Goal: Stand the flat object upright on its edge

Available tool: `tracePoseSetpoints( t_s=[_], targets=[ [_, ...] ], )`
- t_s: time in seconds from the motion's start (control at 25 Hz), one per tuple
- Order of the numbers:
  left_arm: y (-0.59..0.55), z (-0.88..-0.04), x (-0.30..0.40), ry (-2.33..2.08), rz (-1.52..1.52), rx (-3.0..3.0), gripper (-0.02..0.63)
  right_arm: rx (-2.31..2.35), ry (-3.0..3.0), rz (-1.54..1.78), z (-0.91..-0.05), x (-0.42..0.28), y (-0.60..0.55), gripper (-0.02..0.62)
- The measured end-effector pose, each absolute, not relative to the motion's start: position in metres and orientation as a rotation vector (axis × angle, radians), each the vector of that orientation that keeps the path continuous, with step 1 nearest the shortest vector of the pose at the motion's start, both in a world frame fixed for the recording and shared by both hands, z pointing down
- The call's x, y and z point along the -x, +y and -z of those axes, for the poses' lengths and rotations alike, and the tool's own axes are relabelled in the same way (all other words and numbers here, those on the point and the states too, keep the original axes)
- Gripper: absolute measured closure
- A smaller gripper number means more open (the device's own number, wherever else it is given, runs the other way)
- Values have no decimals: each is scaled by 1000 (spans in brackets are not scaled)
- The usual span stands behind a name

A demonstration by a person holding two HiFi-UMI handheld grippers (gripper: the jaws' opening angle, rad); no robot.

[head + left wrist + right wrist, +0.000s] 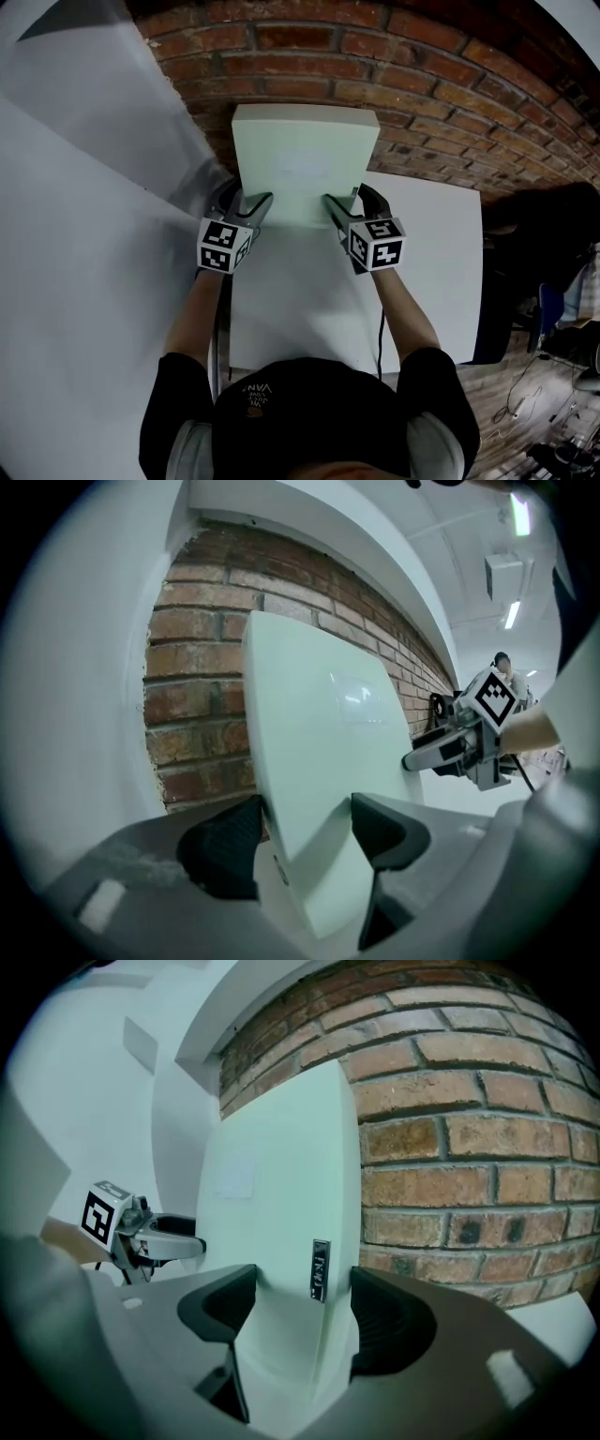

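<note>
A thick, pale green-white flat panel (pixel 305 164) is held at its near edge by both grippers, close to the brick wall. My left gripper (pixel 246 211) is shut on its near left corner and my right gripper (pixel 342 208) on its near right corner. In the left gripper view the panel (pixel 319 733) stands between the dark pads (pixel 225 846) of the left gripper (pixel 309 832), with the brick behind it. In the right gripper view both pads of the right gripper (pixel 295 1302) press on the panel (pixel 281 1176), next to a small dark label (pixel 321 1269) on its narrow side.
The white table (pixel 431 262) ends at the brick wall (pixel 422 84) at the back. A white slanted surface (pixel 84 234) runs along the left side. Beyond the table's right edge is brick-patterned floor with cables and gear (pixel 553 356).
</note>
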State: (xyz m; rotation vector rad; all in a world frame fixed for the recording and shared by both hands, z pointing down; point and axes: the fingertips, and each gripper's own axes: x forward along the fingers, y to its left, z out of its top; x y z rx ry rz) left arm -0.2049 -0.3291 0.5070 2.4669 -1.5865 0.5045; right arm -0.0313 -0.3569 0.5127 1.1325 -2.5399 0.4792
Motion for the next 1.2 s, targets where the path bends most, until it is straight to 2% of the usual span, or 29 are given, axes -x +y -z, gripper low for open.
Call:
tracePoseSetpoints(
  t_s=[1.2],
  targets=[
    [-399,-529,235,-1729,-414,-2495,298,-1207,-2604,-322,-533,61,-426,282]
  ],
)
